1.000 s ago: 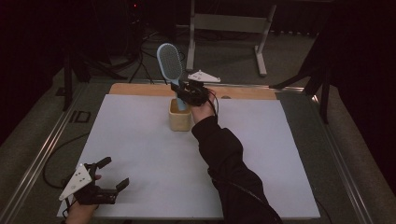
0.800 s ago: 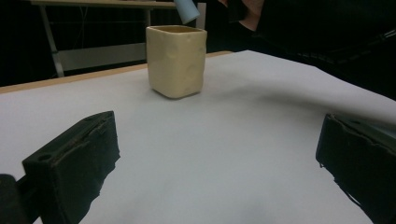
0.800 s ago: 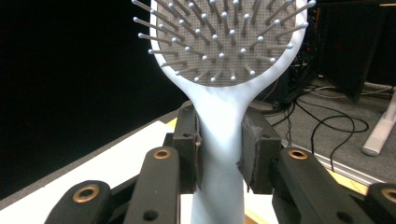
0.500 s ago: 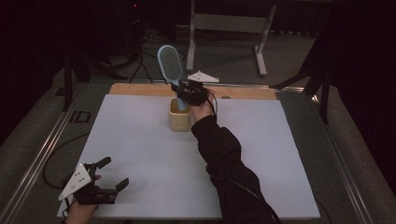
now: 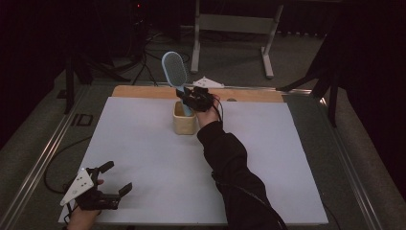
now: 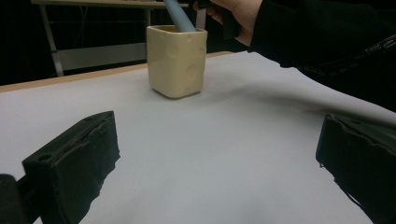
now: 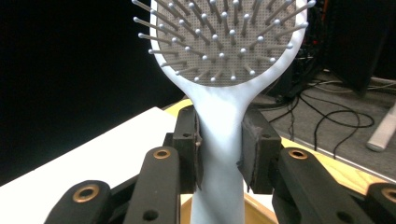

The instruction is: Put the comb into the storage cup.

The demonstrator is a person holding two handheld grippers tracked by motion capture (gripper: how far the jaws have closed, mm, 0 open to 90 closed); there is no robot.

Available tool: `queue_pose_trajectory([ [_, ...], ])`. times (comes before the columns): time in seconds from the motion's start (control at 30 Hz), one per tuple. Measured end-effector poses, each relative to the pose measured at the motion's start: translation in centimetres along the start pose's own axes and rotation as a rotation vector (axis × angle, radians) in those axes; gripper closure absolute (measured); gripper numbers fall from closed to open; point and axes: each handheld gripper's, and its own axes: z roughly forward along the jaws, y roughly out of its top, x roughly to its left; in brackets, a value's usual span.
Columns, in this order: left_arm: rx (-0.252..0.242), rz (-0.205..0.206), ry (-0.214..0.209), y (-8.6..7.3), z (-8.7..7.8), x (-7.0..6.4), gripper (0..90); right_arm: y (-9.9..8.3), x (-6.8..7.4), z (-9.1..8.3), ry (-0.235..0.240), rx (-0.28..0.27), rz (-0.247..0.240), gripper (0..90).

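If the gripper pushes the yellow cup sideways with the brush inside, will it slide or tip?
The cup looks squat, so alone it would probably slide. The hairbrush rises well above its rim, likely raising the tipping risk. The right gripper is clamped on the handle and may steady it.

The cup (image 5: 184,120) stands toward the far side of the table (image 5: 143,143). The hairbrush (image 5: 175,76) stands in the cup, its head rising above the rim.

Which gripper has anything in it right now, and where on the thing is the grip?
The right gripper clamps the pale blue hairbrush by its handle just below the head, over the cream cup. The left gripper is open, holding nothing.
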Motion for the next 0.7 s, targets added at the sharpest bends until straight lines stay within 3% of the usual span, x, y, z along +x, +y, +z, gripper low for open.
queue_pose_trajectory([
  [0.4, -0.002, -0.005, -0.002, -0.1, 0.0, 0.0, 0.0, -1.0, 0.3, 0.1, -0.013, 0.011, -0.032, 70.5],
  [0.7, 0.0, -0.006, -0.002, -0.1, 0.1, 0.0, 0.0, -1.9, 0.2, -0.1, 0.001, 0.002, -0.025, 70.3],
])
